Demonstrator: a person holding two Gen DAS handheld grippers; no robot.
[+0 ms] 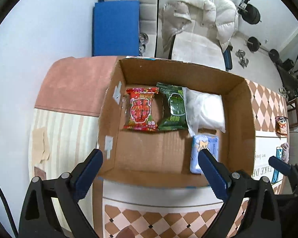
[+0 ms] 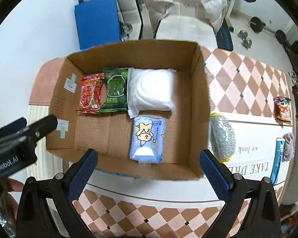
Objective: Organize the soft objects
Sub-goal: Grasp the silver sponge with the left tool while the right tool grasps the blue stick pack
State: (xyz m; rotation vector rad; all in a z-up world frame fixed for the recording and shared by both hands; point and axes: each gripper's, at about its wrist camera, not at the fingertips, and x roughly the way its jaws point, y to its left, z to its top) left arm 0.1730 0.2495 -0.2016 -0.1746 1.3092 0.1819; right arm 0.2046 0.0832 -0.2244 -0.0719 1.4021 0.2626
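Note:
An open cardboard box [image 1: 240, 107] [image 2: 200, 103] stands on the table. Inside lie a red packet [image 1: 141, 109] [image 2: 89, 95], a green packet [image 1: 172, 107] [image 2: 115, 89], a white soft pack [image 1: 206, 109] [image 2: 153, 89] and a light-blue tissue pack [image 1: 204, 148] [image 2: 147, 138]. My left gripper [image 1: 149, 156] is open and empty above the box's near edge. My right gripper [image 2: 149, 156] is open and empty above the box's near wall, with the blue pack between its fingers' line of sight. The left gripper also shows in the right wrist view [image 2: 39, 125].
Right of the box on the table lie a grey and yellow sponge-like pad [image 2: 222, 136], a blue tube [image 2: 277, 158] [image 1: 277, 166], a mauve cloth [image 2: 289, 144] and a cartoon snack packet [image 2: 283, 109] [image 1: 281, 125]. Beyond the table stand a chair with a white coat [image 1: 198, 19] and weights.

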